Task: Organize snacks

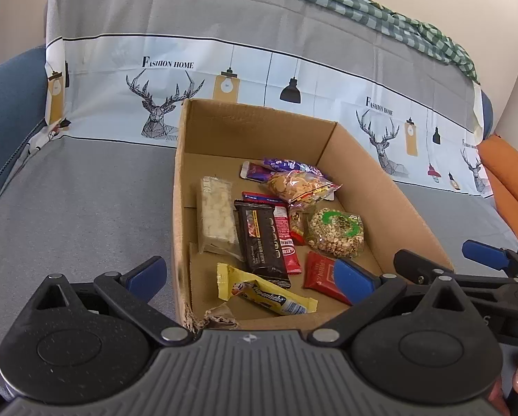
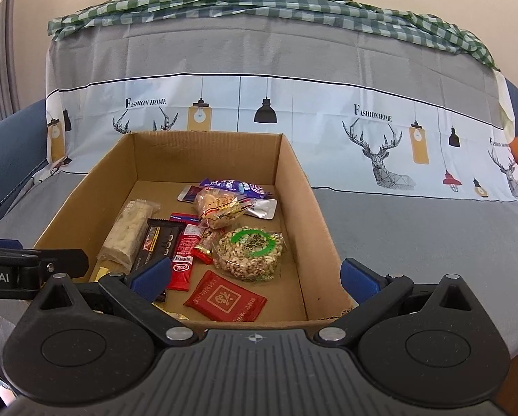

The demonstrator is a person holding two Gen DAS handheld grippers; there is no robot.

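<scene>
Both your grippers, left gripper (image 1: 248, 275) and right gripper (image 2: 255, 274), hover with fingers wide and empty at the near rim of the cardboard box (image 2: 295, 187) on the covered sofa (image 2: 414, 228), where the snacks (image 2: 248, 254) lie gathered inside.

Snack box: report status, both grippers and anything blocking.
Left gripper open, empty, at near edge of cardboard box. Right gripper open, empty, beside it. Snacks lie loose in box, red packet nearest. Nothing blocking.
</scene>
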